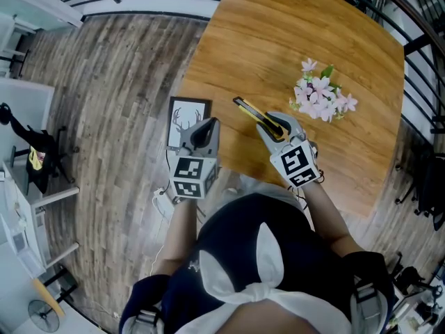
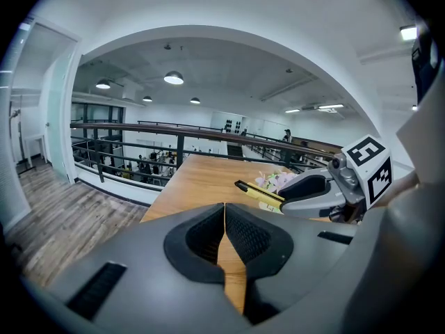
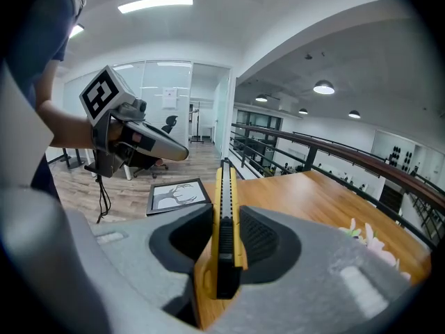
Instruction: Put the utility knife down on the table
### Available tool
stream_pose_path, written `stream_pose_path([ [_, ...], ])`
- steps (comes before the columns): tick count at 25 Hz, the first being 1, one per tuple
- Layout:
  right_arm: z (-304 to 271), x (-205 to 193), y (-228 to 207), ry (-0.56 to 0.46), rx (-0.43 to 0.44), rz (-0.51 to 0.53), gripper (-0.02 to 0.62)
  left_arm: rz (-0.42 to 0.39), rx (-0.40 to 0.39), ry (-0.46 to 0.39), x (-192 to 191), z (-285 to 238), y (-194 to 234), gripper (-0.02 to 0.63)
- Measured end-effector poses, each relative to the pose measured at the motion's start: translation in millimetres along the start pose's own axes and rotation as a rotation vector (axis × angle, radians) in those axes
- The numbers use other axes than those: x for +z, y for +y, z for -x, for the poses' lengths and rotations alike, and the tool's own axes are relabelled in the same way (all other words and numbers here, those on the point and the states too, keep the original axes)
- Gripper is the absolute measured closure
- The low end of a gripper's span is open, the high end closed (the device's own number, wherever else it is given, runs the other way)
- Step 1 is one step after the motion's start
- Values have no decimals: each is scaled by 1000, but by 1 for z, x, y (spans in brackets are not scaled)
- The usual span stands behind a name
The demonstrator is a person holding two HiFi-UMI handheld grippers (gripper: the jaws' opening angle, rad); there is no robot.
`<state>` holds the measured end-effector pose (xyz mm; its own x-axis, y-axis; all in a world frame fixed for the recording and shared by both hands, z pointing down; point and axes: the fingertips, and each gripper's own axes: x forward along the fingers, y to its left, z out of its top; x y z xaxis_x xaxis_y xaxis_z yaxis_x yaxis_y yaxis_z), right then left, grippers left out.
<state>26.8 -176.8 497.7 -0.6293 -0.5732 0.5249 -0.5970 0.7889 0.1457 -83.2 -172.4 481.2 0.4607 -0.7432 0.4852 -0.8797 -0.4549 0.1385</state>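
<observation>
The utility knife [image 1: 249,108], yellow with a black slider, is clamped between the jaws of my right gripper [image 1: 273,126]. It sticks out forward and left over the near part of the wooden table [image 1: 278,40], above the surface. In the right gripper view the knife [image 3: 226,207] stands on edge between the pads, its tip pointing away from the camera. My left gripper [image 1: 206,125] hovers at the table's near left edge, jaws shut with nothing between them. From the left gripper view the knife [image 2: 257,192] and the right gripper [image 2: 313,190] show at the right.
A bunch of pink and white flowers [image 1: 323,96] lies on the table, right of the knife. A framed deer picture [image 1: 189,120] rests on the wood floor by the table's left edge. A black railing [image 1: 417,40] runs along the table's far right side.
</observation>
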Motion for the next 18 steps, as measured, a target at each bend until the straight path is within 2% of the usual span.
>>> stream_pose_path([
  [11, -4, -9, 3, 6, 20, -26, 479, 2, -1, 12, -3, 0, -6, 583],
  [18, -7, -16, 2, 26, 19, -3, 479, -4, -3, 13, -4, -1, -8, 583],
])
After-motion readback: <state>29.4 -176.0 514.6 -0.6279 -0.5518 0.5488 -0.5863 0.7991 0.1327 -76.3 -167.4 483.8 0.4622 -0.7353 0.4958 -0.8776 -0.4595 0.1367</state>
